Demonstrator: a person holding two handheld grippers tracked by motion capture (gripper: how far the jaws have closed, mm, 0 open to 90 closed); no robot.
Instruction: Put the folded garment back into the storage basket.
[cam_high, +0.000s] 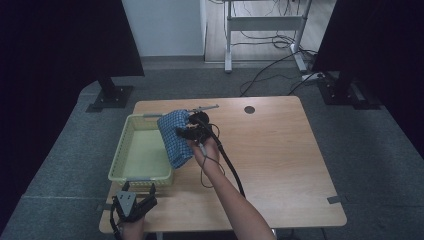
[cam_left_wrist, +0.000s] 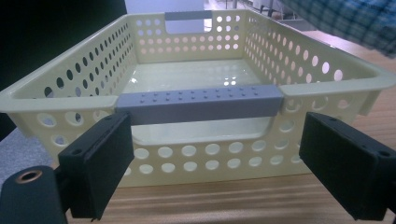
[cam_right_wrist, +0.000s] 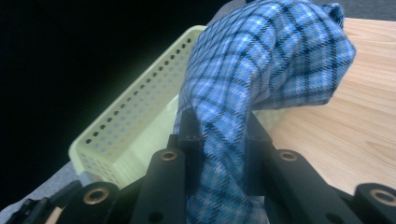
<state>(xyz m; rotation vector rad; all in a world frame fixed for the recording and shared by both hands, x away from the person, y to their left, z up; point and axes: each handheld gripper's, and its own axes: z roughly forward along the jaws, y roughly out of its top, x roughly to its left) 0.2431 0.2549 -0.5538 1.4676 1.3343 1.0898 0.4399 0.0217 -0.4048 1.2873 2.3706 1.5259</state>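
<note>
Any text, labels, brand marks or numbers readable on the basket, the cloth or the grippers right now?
None: the pale yellow basket, its grey handle, the blue checked cloth, the table and both grippers carry no readable words, numbers or signs.

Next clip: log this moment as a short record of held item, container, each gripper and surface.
held item: blue checked cloth, hanging over the basket's right rim
container: pale yellow perforated plastic basket with grey handles, nothing inside
right gripper: shut on the cloth
left gripper: open, facing the basket's near handle, not touching
surface: light wooden table
</note>
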